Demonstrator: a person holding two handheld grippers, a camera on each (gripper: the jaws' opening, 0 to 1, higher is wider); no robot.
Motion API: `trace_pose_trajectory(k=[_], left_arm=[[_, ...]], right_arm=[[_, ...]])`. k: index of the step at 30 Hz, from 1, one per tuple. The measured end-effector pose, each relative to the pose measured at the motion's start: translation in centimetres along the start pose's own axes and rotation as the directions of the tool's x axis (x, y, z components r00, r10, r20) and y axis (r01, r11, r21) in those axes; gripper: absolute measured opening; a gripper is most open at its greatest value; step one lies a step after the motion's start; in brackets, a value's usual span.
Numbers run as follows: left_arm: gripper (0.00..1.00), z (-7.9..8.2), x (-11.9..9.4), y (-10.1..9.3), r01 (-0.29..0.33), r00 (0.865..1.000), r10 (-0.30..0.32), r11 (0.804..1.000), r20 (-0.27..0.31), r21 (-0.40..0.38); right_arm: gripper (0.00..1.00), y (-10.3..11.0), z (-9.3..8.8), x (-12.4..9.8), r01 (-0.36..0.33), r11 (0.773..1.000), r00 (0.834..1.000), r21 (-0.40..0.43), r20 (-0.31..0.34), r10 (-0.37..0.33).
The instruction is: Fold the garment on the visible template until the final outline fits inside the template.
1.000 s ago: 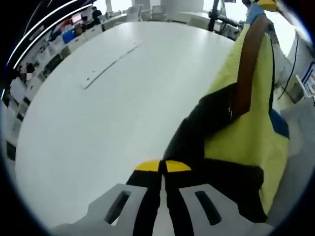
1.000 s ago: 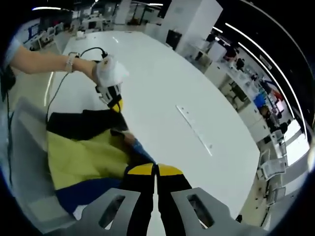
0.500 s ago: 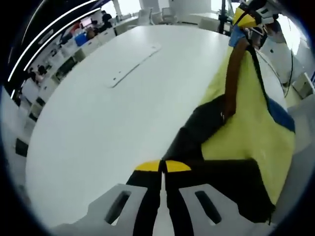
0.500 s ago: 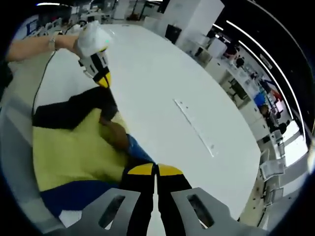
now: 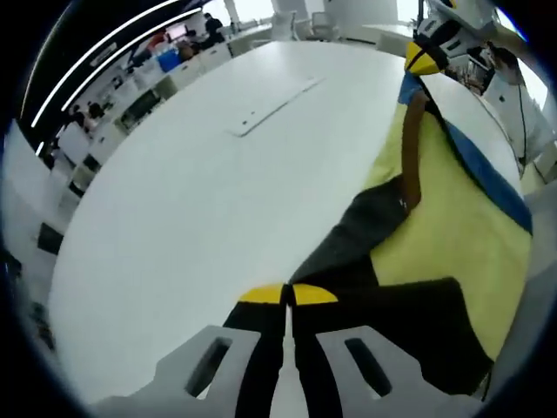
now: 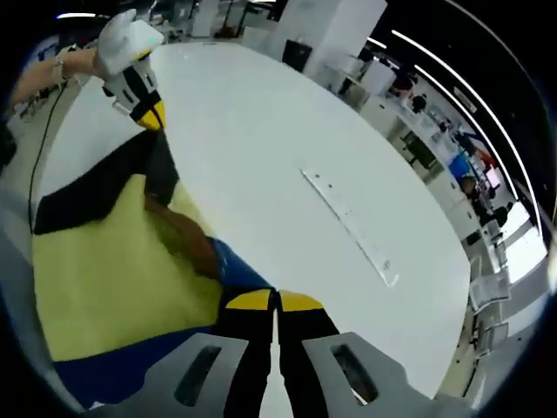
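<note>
The garment [image 5: 452,244] is yellow with a black sleeve [image 5: 348,244], a blue edge [image 5: 483,165] and a brown band [image 5: 411,148]. It is stretched between both grippers over the white table [image 5: 174,200]. My left gripper [image 5: 287,294] is shut on the black part. My right gripper [image 5: 418,59] holds the far end at the top right. In the right gripper view, my right gripper [image 6: 274,300] is shut on the blue edge [image 6: 130,361] of the garment [image 6: 113,270]. At the top left, a gloved hand holds the left gripper [image 6: 152,115] on the black sleeve [image 6: 96,187].
A long pale cable plate [image 5: 274,106] is set into the table top [image 6: 348,225]. A grey surface [image 6: 10,287] lies under the garment's near side. Desks, chairs and people fill the office beyond the table.
The two grippers have moved apart, and the garment between them has been drawn out longer and flatter. Both stay shut on the cloth.
</note>
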State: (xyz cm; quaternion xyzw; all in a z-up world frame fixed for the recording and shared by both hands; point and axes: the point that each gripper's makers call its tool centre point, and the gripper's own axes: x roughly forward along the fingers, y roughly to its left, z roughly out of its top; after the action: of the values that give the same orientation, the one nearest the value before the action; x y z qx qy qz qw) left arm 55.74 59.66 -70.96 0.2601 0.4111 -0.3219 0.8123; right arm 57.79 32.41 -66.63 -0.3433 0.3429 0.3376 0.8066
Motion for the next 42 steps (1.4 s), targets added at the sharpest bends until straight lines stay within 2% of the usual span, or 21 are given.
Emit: trace_pose_trajectory(k=[5, 7, 11, 14, 18, 20, 32, 37, 42], left_arm=[[0.00, -0.9, 0.9, 0.4, 0.029, 1.000, -0.030, 0.995, 0.001, -0.096], [0.00, -1.0, 1.2, 0.4, 0.054, 0.998, -0.051, 0.985, 0.022, -0.161], [0.00, -1.8, 2.0, 0.5, 0.085, 0.996, -0.083, 0.968, 0.017, -0.234], [0.00, -2.2, 2.7, 0.8, 0.089, 0.996, -0.088, 0.962, 0.016, -0.258], [0.00, -2.5, 3.3, 0.9, 0.095, 0.995, -0.096, 0.954, 0.011, -0.286], [0.00, -2.5, 3.5, 1.0, 0.100, 0.995, -0.101, 0.948, 0.011, -0.303], [0.00, -3.3, 4.4, 1.4, 0.099, 0.994, -0.108, 0.941, -0.009, -0.324], [0.00, -2.7, 4.5, 2.3, 0.063, 0.998, -0.067, 0.949, -0.005, -0.309], [0.00, -2.6, 4.9, 2.2, 0.038, 0.999, -0.045, 0.962, -0.018, -0.272]], right_arm=[[0.01, 0.2, -0.9, 1.9, -0.038, 0.995, 0.999, 0.089, -0.001, 0.038], [0.01, 0.1, -1.1, 2.4, -0.050, 0.991, 0.999, 0.122, 0.007, 0.049], [0.01, 0.0, -1.5, 3.6, -0.071, 0.981, 0.997, 0.180, 0.011, 0.070], [0.01, -0.3, -2.2, 4.8, -0.070, 0.977, 0.997, 0.200, -0.005, 0.073], [0.01, -0.7, -2.8, 6.1, -0.083, 0.954, 0.996, 0.288, -0.001, 0.087], [0.01, -0.8, -3.0, 6.6, -0.083, 0.951, 0.996, 0.298, -0.002, 0.088], [0.01, -1.2, -3.6, 9.4, -0.078, 0.946, 0.996, 0.314, -0.016, 0.087], [0.01, -1.8, -3.2, 10.0, -0.048, 0.949, 0.998, 0.313, -0.019, 0.057], [0.01, -1.5, -3.3, 10.3, -0.033, 0.957, 0.999, 0.287, -0.032, 0.044]])
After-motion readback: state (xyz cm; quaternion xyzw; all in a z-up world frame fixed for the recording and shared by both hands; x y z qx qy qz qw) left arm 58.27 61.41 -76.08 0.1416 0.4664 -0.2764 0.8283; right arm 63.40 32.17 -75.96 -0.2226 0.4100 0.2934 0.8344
